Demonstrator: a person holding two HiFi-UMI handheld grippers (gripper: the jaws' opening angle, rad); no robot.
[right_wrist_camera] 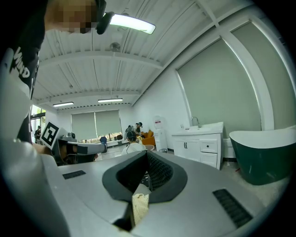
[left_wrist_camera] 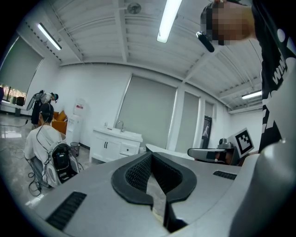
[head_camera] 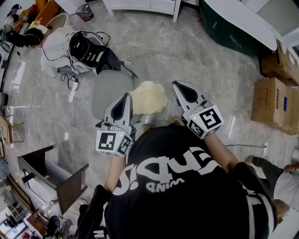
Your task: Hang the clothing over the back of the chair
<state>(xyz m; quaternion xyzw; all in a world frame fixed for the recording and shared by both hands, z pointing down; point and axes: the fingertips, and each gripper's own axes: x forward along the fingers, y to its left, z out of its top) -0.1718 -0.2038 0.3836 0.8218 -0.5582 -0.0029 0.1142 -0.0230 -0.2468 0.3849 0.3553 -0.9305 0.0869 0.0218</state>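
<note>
Cream fleecy garment [head_camera: 148,97]: lies over the back of the grey padded chair [head_camera: 108,91], apparently hung. Left gripper [head_camera: 126,95], right gripper [head_camera: 176,85]: jaws together, empty, flanking it, job seemingly done.

Two grippers, the left gripper [head_camera: 126,96] and the right gripper [head_camera: 176,84], each with one marker cube [head_camera: 113,142]. One cream garment [head_camera: 148,97] at centre. One grey chair [head_camera: 108,88] at its nine o'clock. Two cardboard boxes [head_camera: 272,100] at three o'clock. One green bathtub [head_camera: 229,32] at one o'clock. One wire wastebasket [head_camera: 85,11] at eleven.
</note>
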